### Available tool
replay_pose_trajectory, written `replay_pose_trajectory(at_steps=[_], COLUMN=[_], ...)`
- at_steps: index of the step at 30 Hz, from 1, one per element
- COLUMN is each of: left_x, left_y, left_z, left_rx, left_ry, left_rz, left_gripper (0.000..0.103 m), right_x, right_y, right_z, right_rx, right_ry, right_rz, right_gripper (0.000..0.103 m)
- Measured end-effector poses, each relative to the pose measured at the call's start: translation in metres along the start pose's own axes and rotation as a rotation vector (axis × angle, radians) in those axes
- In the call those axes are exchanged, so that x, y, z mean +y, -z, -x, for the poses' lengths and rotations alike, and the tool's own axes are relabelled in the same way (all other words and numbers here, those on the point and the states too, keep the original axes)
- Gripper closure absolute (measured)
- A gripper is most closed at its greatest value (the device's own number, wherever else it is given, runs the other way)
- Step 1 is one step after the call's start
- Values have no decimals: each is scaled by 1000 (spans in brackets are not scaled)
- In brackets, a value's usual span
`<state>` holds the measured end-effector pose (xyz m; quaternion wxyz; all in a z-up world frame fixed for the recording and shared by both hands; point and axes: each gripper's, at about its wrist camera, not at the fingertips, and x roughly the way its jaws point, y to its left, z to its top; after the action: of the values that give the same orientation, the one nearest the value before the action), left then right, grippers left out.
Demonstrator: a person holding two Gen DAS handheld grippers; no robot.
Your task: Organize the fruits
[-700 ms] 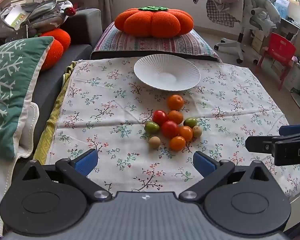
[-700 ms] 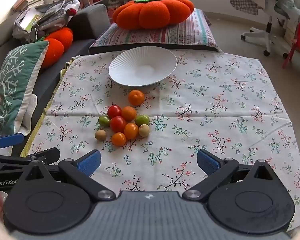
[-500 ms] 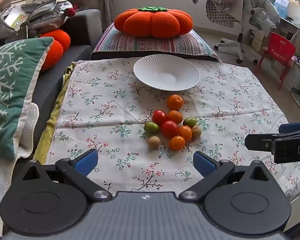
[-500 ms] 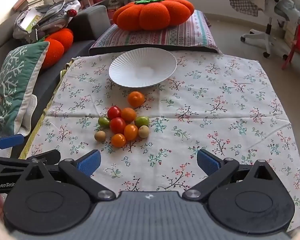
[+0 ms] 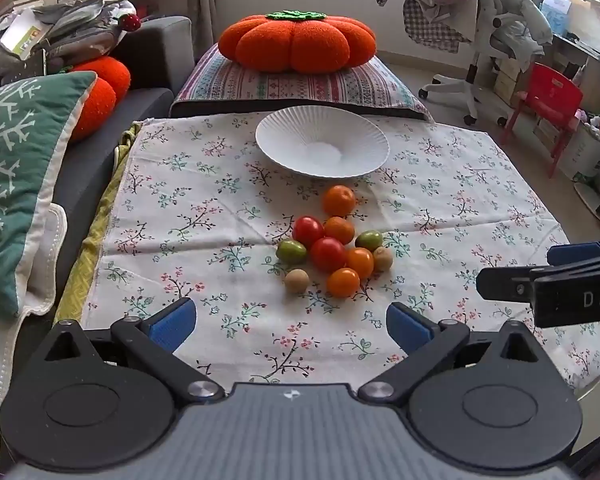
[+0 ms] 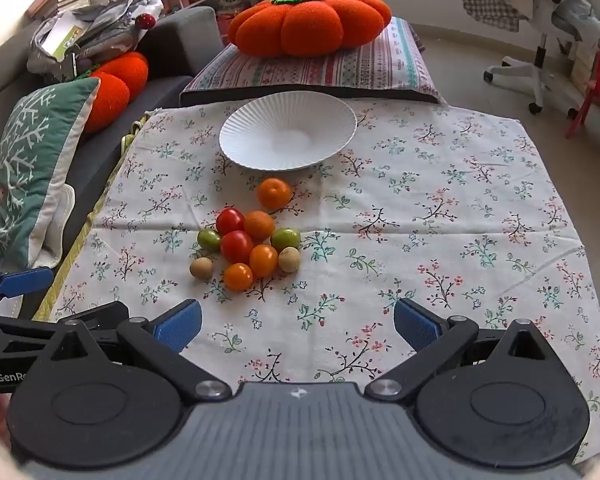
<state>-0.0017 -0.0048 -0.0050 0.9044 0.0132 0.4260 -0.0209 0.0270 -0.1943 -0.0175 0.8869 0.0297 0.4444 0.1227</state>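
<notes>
A cluster of small fruits (image 5: 332,248) lies on a floral tablecloth (image 5: 204,208): red tomatoes, orange ones, two green and two tan. It also shows in the right wrist view (image 6: 248,244). One orange fruit (image 5: 339,200) sits apart, nearer the empty white ribbed plate (image 5: 300,128), which also shows in the right wrist view (image 6: 256,120). My left gripper (image 5: 292,326) is open and empty, short of the cluster. My right gripper (image 6: 298,326) is open and empty, to the right of the cluster and nearer me.
A big orange pumpkin cushion (image 5: 296,42) on a striped pillow (image 5: 300,88) lies behind the plate. A green cushion (image 5: 16,184) and a grey sofa are at the left. A red chair (image 5: 548,100) and an office chair stand at the right.
Both grippers have crept slightly forward toward the fruits. Nothing on the cloth has moved.
</notes>
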Motion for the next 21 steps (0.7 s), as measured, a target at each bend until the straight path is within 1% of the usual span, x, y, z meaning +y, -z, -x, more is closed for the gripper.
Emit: replay_pose_trajectory(at_steps=[21], left_x=[2], left_y=[0], left_z=[-2], left_rx=[3], left_ry=[7], left_rz=[1], left_gripper=[14], right_x=[1], right_y=[1], right_z=[-1], right_rx=[-3], right_ry=[-5], right_rz=[-2], right_gripper=[0])
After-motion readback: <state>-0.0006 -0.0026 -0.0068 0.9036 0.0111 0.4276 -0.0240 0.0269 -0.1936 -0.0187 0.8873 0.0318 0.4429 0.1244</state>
